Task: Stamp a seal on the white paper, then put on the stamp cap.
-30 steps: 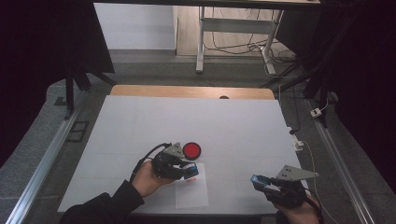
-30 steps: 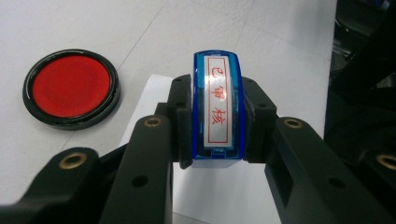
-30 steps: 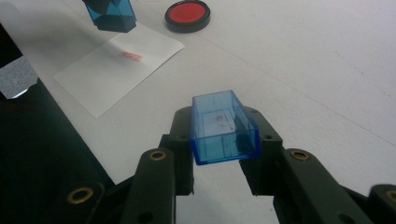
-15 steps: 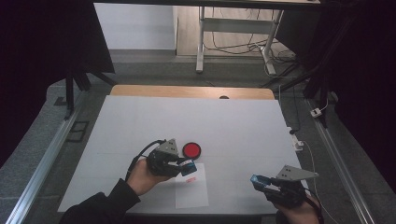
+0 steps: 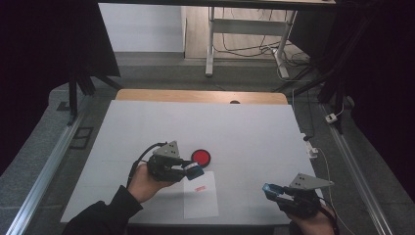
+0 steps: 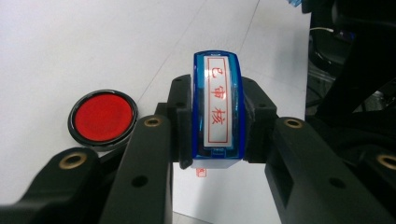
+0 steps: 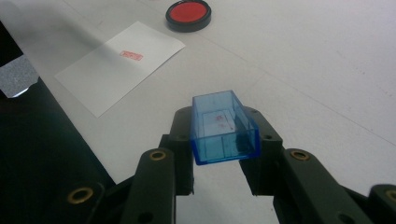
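left jaws: clamped tight on the stamp [image 6: 215,109], one jaw on each long side. In the left gripper view its face points back at us, red characters in a red frame on white.

right jaws: clenched on the cap [image 7: 223,127], the clear blue box that goes over the stamp. Open side up, a few red smudges inside.

what changed: a second ago we had the left gripper [image 5: 188,169] low over the paper [image 5: 200,194]; now it has come up and slid a bit toward the pad [image 5: 200,156], and the sheet shows a small red print [image 5: 199,188] that was under the stamp a moment back. The right gripper [image 5: 274,190] hasn't budged.

what that means: looks to us like the stamping itself is done and the mark landed clean. Our guess is the cap goes back on next, so the two grippers need to meet.

stamp: off the paper, in the air just above the sheet's top edge, right beside the pad.

cap: held over bare surface [image 5: 244,132] near the front right, well apart from the stamp.

paper: flat at the front edge, between the two hands, print near its top.

pad: round, black rim, red ink, lid off, just beyond the paper.

watch out: inked face is exposed, so we'd keep it off everything.
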Tool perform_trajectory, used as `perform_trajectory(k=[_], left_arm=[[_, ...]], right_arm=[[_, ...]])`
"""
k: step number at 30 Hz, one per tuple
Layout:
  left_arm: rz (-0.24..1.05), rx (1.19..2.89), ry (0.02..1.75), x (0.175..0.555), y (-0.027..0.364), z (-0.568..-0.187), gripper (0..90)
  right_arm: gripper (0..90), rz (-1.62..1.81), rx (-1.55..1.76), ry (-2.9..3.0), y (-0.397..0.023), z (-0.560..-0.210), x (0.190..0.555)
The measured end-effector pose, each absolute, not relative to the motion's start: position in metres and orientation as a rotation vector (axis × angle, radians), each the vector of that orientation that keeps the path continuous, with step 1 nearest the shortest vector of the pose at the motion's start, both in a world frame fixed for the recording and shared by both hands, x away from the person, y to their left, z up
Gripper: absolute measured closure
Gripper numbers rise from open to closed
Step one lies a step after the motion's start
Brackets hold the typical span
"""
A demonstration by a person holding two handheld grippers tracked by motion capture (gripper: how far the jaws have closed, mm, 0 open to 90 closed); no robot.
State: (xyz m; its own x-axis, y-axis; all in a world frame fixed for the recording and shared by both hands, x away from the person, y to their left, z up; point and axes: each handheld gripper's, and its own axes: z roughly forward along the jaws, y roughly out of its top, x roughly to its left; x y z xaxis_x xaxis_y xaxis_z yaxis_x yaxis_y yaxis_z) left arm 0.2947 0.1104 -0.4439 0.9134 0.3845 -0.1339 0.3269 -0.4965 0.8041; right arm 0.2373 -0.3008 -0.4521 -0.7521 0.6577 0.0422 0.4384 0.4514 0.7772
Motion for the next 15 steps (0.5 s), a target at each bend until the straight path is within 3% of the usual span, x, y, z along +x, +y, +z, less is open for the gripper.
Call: perform_trajectory(k=[15], left_arm=[[0.081, 2.086, 0.484, 0.294, 0.121, -0.433, 69.7]], right_arm=[[67.9, 1.19, 0.947, 2.442, -0.301, -0.452, 0.238]])
